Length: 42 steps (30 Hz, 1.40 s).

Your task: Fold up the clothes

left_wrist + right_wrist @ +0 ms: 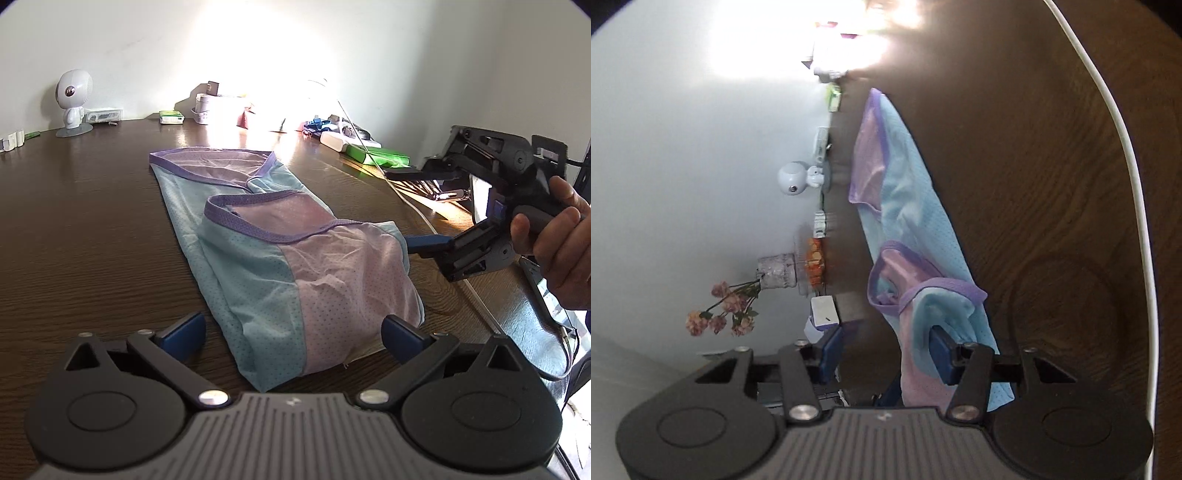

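Both grippers, left gripper (293, 332) and right gripper (886, 350), gape wide around the half-folded garment (295, 266), so pinch both layers squarely.

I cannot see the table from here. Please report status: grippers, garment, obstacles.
Left gripper open, straddling near hem, not gripping. Right gripper open, one finger at garment's side edge. Mesh garment part folded on table. White cable lies beside it.

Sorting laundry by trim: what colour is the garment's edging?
Purple, on the garment's edging; clearest in the left wrist view.
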Available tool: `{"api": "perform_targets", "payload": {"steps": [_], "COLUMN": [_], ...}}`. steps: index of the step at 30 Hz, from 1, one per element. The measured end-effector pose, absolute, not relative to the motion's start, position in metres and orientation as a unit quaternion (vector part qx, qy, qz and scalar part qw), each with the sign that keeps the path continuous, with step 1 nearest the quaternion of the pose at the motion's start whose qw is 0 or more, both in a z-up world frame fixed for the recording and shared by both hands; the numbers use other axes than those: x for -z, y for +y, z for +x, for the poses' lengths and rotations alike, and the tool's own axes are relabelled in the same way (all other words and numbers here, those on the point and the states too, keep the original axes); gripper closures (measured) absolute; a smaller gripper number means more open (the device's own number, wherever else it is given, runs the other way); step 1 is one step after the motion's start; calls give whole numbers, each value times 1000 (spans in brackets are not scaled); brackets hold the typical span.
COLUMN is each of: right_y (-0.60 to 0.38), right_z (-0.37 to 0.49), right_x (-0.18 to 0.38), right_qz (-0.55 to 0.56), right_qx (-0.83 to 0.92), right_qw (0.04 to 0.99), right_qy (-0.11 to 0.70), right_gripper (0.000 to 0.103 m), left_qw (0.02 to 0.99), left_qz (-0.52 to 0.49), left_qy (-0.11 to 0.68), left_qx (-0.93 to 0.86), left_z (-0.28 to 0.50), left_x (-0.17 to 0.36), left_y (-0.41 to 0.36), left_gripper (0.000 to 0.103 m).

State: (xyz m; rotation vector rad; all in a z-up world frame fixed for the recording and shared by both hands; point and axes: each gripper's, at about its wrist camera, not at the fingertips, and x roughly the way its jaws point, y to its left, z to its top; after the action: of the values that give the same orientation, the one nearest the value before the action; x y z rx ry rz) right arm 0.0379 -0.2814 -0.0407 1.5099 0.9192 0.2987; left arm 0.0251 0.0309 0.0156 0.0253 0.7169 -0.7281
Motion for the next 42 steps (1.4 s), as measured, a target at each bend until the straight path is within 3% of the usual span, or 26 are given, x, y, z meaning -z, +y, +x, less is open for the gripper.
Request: {"api": "perform_targets", "payload": {"steps": [2, 4, 6, 10, 13, 17, 20, 22, 24, 28, 30, 35, 38, 41, 42], "right_y": [-279, -274, -260, -204, -147, -132, -156, -179, -200, -238, -247, -230, -217, -209, -207], "right_z": [42, 48, 57, 66, 26, 26, 53, 68, 69, 60, 70, 115, 124, 122, 121], "right_x": [46, 46, 29, -40, -75, -67, -48, -39, -41, -59, -61, -42, -35, -34, -33], "right_qz": [666, 654, 583, 285, -25, -164, -141, -93, -32, 99, 117, 96, 75, 65, 62], "right_qx": [-105, -93, -118, -229, -341, -348, -267, -212, -202, -217, -182, -174, -171, -162, -159], "right_qw": [621, 633, 694, 857, 897, 870, 886, 892, 898, 912, 916, 894, 889, 889, 889], "right_qy": [400, 403, 406, 364, 279, 308, 351, 387, 389, 334, 338, 402, 419, 423, 424], "right_gripper": [65, 91, 100, 101, 101, 101, 100, 82, 79, 55, 55, 71, 74, 85, 90], "left_qw": [872, 872, 872, 872, 873, 873, 873, 873, 873, 873, 871, 872, 872, 862, 859], "left_qz": [12, 13, 13, 13, 14, 14, 15, 15, 15, 14, 9, -33, -56, -57, -58], "left_qy": [343, 343, 343, 342, 342, 342, 342, 341, 341, 342, 346, 368, 384, 421, 430], "left_qx": [349, 349, 349, 348, 348, 348, 347, 347, 347, 348, 349, 322, 299, 276, 274], "left_z": [25, 25, 24, 23, 22, 23, 23, 22, 22, 23, 25, 62, 107, 150, 157], "left_x": [-16, -16, -16, -16, -16, -15, -15, -15, -15, -15, -15, -42, -54, -52, -50], "left_y": [31, 31, 30, 29, 29, 29, 28, 28, 28, 28, 29, 46, 47, 37, 33], "left_gripper": [1, 1, 1, 1, 0, 0, 0, 0, 0, 0, 1, 10, 12, 44, 60]}}
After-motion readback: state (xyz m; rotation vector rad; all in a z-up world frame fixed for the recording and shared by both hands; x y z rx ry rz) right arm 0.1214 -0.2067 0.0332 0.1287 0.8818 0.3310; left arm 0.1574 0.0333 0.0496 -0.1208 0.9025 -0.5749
